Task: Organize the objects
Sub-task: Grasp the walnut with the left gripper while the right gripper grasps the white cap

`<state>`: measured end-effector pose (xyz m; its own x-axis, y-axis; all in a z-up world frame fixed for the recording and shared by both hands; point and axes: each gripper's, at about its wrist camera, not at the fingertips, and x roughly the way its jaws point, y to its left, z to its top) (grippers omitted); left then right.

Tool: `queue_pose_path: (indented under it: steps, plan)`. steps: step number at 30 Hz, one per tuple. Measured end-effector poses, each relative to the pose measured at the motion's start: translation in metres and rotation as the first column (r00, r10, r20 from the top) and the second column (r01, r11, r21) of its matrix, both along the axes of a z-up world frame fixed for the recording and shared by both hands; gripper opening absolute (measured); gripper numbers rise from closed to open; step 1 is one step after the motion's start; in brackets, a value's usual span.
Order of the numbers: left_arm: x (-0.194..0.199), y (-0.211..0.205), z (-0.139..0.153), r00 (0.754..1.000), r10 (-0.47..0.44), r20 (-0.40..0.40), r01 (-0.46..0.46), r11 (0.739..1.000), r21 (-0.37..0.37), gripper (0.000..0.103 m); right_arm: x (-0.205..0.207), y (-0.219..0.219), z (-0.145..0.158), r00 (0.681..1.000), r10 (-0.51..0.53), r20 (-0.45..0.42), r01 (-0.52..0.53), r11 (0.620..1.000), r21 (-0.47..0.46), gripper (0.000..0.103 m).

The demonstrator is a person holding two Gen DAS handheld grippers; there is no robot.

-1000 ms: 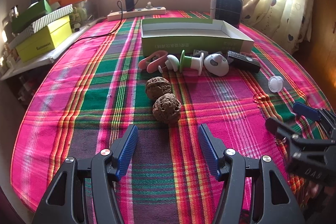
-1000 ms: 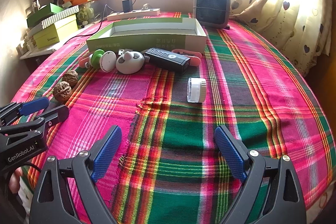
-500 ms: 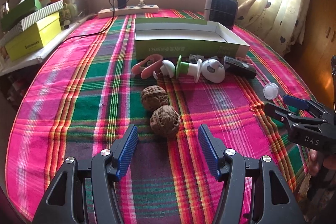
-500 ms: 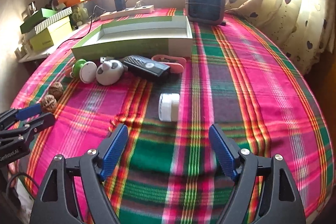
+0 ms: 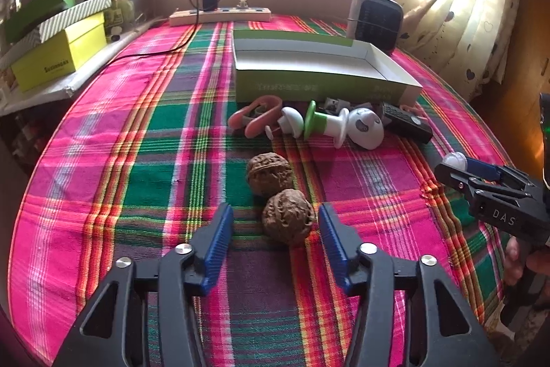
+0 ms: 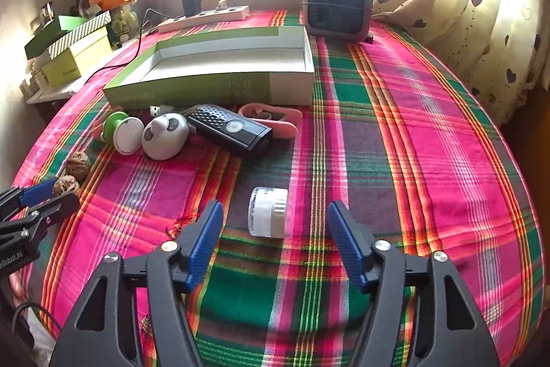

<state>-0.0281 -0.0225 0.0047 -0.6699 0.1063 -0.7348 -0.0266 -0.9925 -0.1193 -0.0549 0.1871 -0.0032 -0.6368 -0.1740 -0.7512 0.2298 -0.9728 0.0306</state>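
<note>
On the plaid worktop (image 5: pixel 103 140), we are holding both grippers wide open and empty, the left gripper (image 5: pixel 275 229) flanking one of two walnuts (image 5: pixel 288 220), the right gripper (image 6: pixel 275 229) straddling one white jar (image 6: pixel 268 212).

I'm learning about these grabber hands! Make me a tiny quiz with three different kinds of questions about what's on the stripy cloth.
1. True or false: the green box has toys inside.
2. Which lies in front of the right gripper? A) white jar B) walnut C) black remote
3. Fill in: the nearer walnut sits between the left gripper fingers, which are ____.

Key: 1 false, nothing shows inside; 2 A; 3 open.
</note>
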Motion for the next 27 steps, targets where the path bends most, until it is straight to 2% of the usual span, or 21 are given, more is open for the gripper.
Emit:
queue_pose_path:
  steps: [5,9,16,27]
  plan:
    - [-0.0003,-0.001,0.0008,1.0,-0.003,0.002,0.003,1.0,0.014,0.037,0.0002,0.0012,0.0003,1.0,-0.008,-0.006,0.008,1.0,0.001,0.052]
    - [-0.0006,0.0001,0.0007,1.0,-0.009,0.002,0.009,1.0,0.011,0.028,0.0009,0.002,0.0007,1.0,-0.01,-0.011,0.01,1.0,0.006,0.037]
    - [-0.0005,0.0002,0.0009,1.0,-0.01,0.002,0.01,1.0,0.011,0.027,0.0022,0.0035,0.0008,1.0,-0.011,-0.016,0.011,1.0,0.007,0.021]
    - [0.0005,0.0002,0.0056,1.0,-0.011,-0.01,0.011,1.0,0.015,0.027,0.003,0.0017,0.0047,1.0,0.0,-0.025,0.0,1.0,-0.001,0.02]
